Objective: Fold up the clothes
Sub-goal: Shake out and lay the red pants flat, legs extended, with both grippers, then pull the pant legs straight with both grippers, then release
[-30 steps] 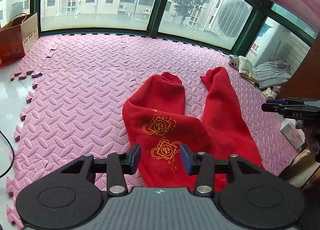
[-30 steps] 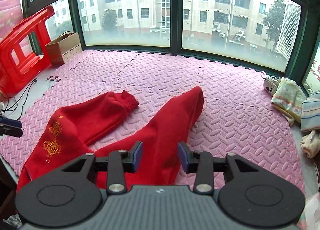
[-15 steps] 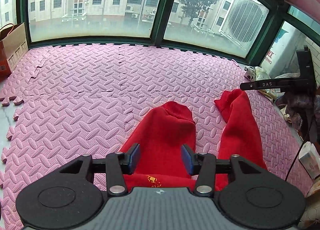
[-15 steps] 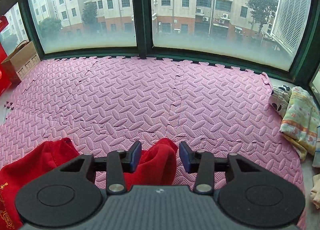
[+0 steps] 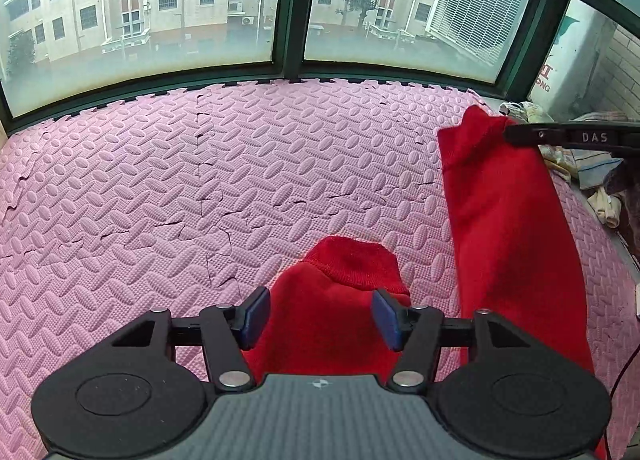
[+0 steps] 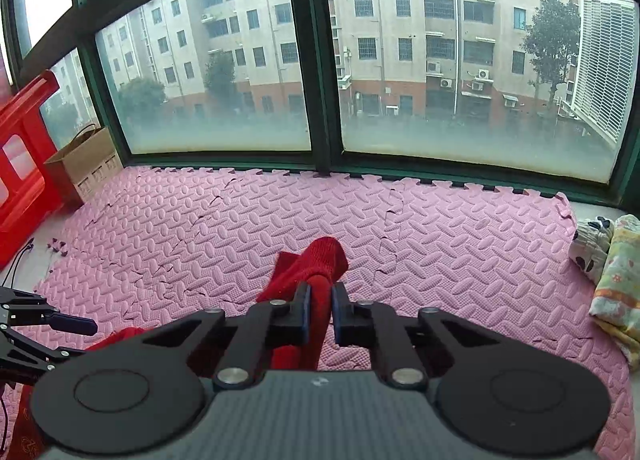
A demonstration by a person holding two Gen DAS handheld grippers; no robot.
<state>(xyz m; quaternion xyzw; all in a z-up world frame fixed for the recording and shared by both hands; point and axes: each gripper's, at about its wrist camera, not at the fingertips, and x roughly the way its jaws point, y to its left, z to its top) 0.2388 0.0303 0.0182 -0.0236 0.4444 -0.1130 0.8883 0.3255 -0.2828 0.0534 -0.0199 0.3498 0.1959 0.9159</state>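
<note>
The red trousers [image 5: 508,228] lay on the pink foam mat [image 5: 160,188]. At lower centre of the left view one leg's cuff lay between the left gripper [image 5: 320,318]'s wide-spread jaws, untouched. At lower centre of the right view the right gripper [image 6: 320,310] pinched the other leg's cuff, jaws nearly closed.

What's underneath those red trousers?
Under the red trousers lies the pink foam mat, visible all around them. The right gripper has pinched one leg's cuff and raised it off the mat. Whatever lies directly beneath the fabric is covered.
</note>
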